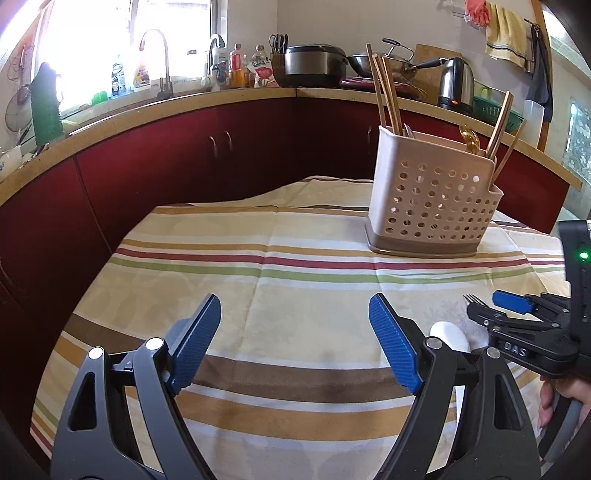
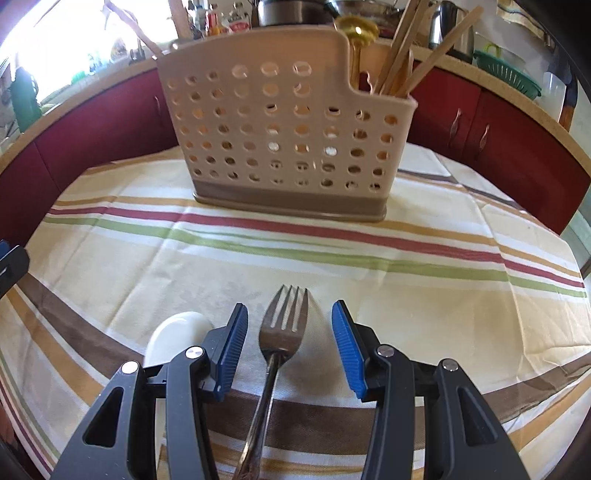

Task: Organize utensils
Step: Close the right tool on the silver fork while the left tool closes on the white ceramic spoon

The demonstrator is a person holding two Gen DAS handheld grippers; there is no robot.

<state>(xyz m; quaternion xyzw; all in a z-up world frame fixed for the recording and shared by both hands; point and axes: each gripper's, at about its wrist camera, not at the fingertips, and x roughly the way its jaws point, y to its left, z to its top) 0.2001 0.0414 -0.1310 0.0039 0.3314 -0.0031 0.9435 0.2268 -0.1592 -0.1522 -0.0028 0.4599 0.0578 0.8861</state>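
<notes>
While both grippers' fingers stand open, fork (image 2: 282, 328) untouched between right gripper (image 2: 290, 345) pads, left gripper (image 1: 295, 343) over bare striped cloth (image 1: 295, 258).

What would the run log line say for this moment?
right gripper: open, astride fork | left gripper: open, empty | white spoon: on cloth | caddy: upright

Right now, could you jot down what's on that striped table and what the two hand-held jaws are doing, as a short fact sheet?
surface: striped tablecloth
holder: perforated beige utensil caddy, upright at the far side
in holder: wooden chopsticks and a gold spoon
loose items: metal fork; white spoon beside it
right gripper: jaws open, straddling the fork, pads not touching it
left gripper: jaws wide open, nothing between them
</notes>
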